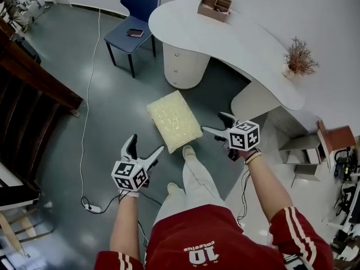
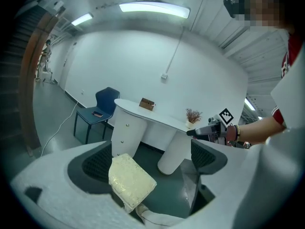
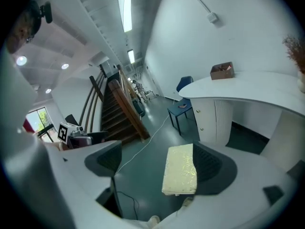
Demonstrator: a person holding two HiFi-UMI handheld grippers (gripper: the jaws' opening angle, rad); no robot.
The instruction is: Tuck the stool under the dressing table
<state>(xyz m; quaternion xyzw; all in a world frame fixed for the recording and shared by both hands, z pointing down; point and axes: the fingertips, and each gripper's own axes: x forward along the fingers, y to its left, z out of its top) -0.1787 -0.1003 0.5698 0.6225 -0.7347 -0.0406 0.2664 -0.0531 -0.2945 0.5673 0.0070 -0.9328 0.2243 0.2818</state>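
The stool (image 1: 173, 120) has a pale yellow cushioned top and stands on the grey floor in front of the white curved dressing table (image 1: 236, 49), outside it. It also shows in the left gripper view as the stool (image 2: 131, 180) and in the right gripper view as the stool (image 3: 181, 170). My left gripper (image 1: 146, 151) is open, held in the air to the stool's near left. My right gripper (image 1: 215, 125) is open too, just to the stool's right. Neither touches it. My foot (image 1: 188, 151) stands at the stool's near edge.
A blue chair (image 1: 134, 24) with a small dark object on its seat stands left of the table. On the table are a brown box (image 1: 214, 7) and a dried plant (image 1: 298, 59). A white cable (image 1: 89, 94) runs along the floor at left. Dark wooden stairs (image 1: 28, 77) are far left.
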